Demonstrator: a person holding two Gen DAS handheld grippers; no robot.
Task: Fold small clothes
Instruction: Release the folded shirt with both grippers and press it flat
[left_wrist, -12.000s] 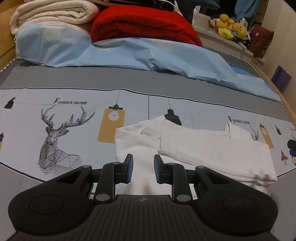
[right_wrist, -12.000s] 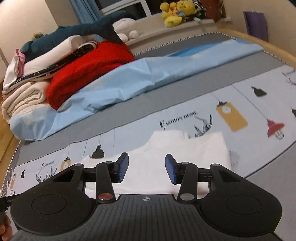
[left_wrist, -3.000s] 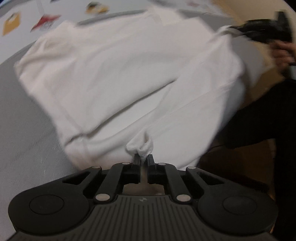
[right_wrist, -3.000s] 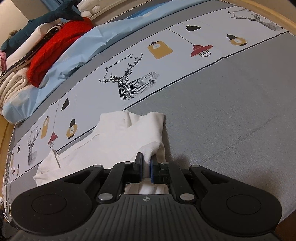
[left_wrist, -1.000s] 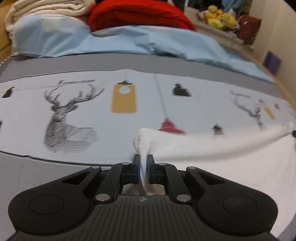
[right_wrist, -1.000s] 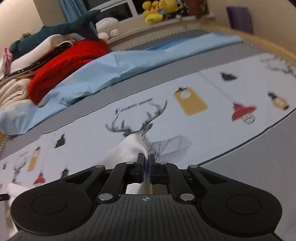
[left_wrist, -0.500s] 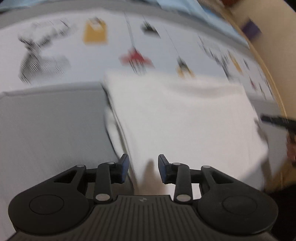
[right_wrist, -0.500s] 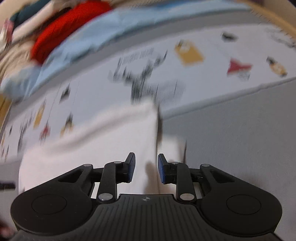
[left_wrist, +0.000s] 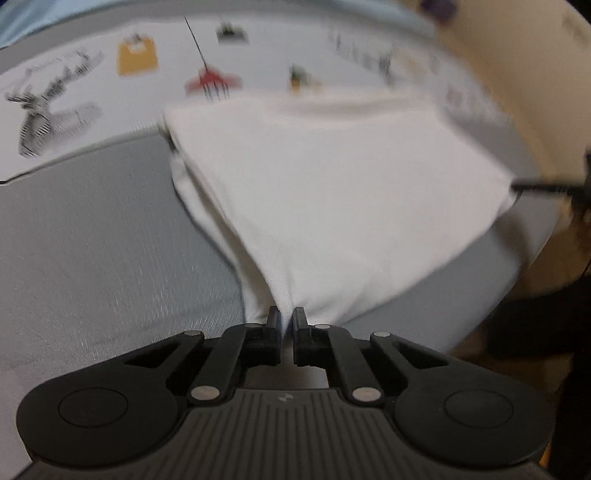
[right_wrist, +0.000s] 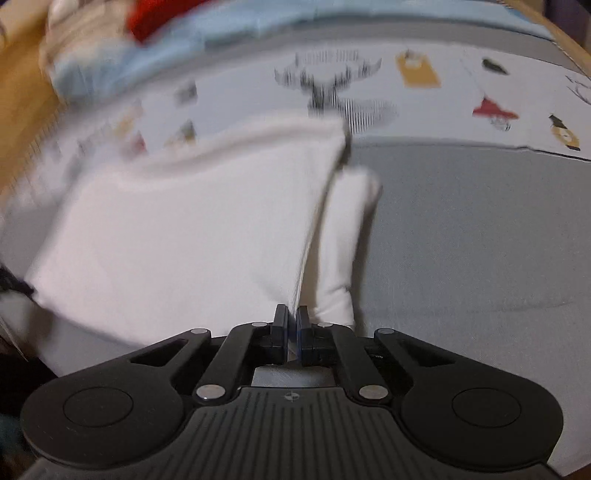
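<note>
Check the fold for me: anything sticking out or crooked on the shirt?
Yes. A sleeve pokes out from under the folded shirt along its right edge, not tucked in. Both the left gripper and right gripper pinch near corners, pulling them into points. Frames are blurred.

Garment (left_wrist: 332, 192) on bedspread (left_wrist: 92, 240)
</note>
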